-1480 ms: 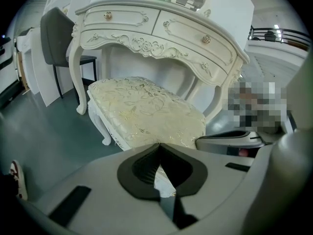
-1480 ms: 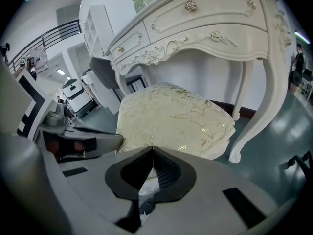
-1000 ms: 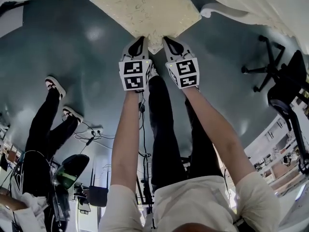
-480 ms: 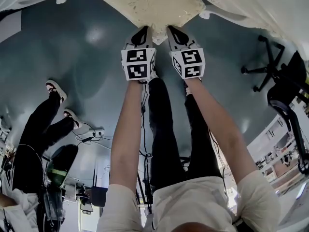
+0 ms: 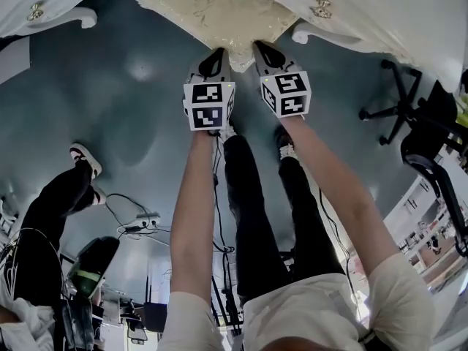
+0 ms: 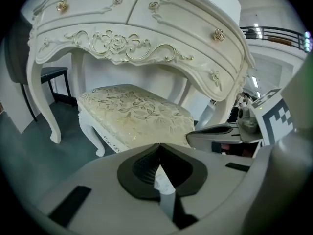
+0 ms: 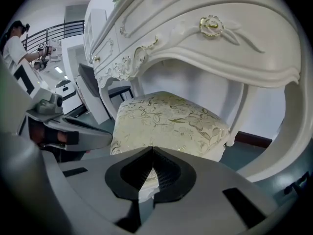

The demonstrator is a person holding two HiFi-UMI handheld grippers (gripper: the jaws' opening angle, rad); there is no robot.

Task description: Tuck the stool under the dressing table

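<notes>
cream stool (image 5: 219,17) partly under table (image 5: 380,9); left gripper (image 6: 160,152), right gripper (image 7: 152,153) closed per own views.

stool (image 5: 219,13) filling gap under dressing table (image 5: 365,6), its legs (image 5: 316,33) flanking; open floor (image 5: 131,123) left, office chair (image 5: 420,134) right

cream stool (image 6: 137,116), seemingly partway under dressing table (image 6: 146,28)

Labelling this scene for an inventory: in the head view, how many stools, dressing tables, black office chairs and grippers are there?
stool: 1
dressing table: 1
office chair: 1
grippers: 2 (left gripper, right gripper)
Total: 5
</notes>
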